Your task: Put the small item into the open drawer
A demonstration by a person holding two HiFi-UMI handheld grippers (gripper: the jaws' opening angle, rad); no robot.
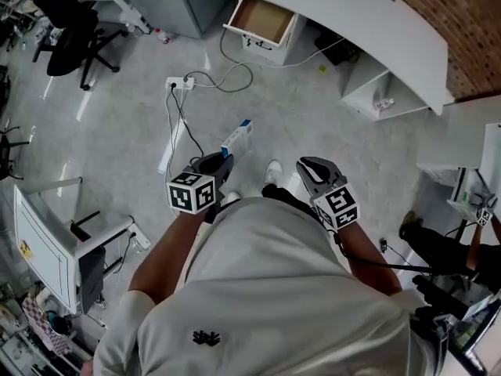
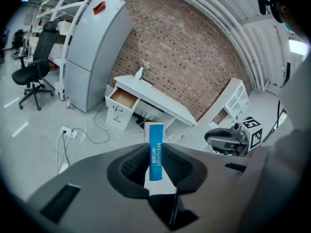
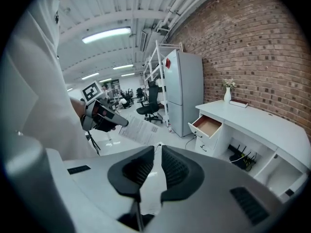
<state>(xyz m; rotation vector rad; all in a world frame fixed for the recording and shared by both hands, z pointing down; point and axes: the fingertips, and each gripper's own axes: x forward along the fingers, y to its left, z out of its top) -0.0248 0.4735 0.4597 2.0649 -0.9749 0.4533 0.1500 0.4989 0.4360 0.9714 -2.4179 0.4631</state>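
While left hand-held gripper (image 2: 155, 152) clamps blue box (image 2: 156, 135), right hand-held gripper (image 3: 156, 152) gapes empty — grey floor (image 1: 313, 131), white desk (image 1: 352, 22), drawer (image 1: 262, 18) open.

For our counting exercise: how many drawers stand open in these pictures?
1: the drawer at the top of the desk's unit, at the end nearest the fridge. Fronts below it look shut; others may be hidden.

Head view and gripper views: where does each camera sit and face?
Head view: on the head, looking steeply down at floor; shirt, forearms, left gripper, right gripper show.
Left gripper view: rides the left gripper, faces the open drawer; jaws clamp the blue box.
Right gripper view: rides the right gripper, faces the desk; jaws apart, empty.
All three share the open drawer.
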